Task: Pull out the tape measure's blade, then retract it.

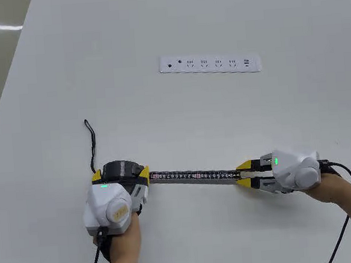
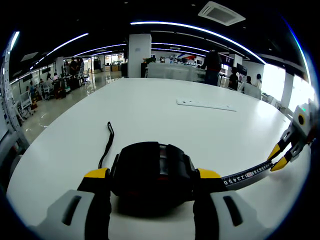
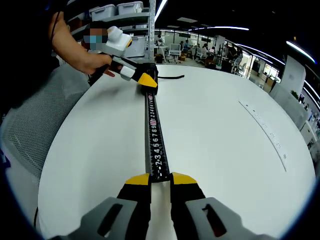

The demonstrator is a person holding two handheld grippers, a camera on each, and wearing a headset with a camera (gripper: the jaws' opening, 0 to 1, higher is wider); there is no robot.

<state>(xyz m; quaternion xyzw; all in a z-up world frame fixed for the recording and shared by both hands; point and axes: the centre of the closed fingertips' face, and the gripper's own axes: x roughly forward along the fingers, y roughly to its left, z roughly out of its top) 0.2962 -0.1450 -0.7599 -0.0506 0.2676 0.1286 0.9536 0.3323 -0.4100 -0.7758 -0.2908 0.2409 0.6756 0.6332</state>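
1. At the left of the white table point(image 1: 162, 120), a thin black wrist strap point(image 1: 91, 143) is seen lying on the surface. It runs from the tape measure away from the person.
2. Just right of the strap, the black tape measure case point(image 1: 121, 169) is found resting on the table. It is clamped between the yellow-tipped jaws of the left gripper point(image 1: 120, 173), one jaw on each side of it. In the left gripper view the case point(image 2: 150, 170) is seen seated squarely between the two tips.
3. From the right side of the case, the blade point(image 1: 194, 176) is drawn out in a straight line towards the right gripper. It is held low over the table; contact with the surface cannot be judged. In the right gripper view printed numerals are legible along its length point(image 3: 155, 135).
4. Beyond the blade, well apart from it, a white power strip point(image 1: 210, 63) is noted lying flat on the table.
5. At the right, the free end of the blade is pinched by the right gripper point(image 1: 243, 174). Its jaws are drawn close together, with the blade's end between the yellow tips, as confirmed in the right gripper view point(image 3: 160, 179).
6. Each gripper is held by one hand of the person.
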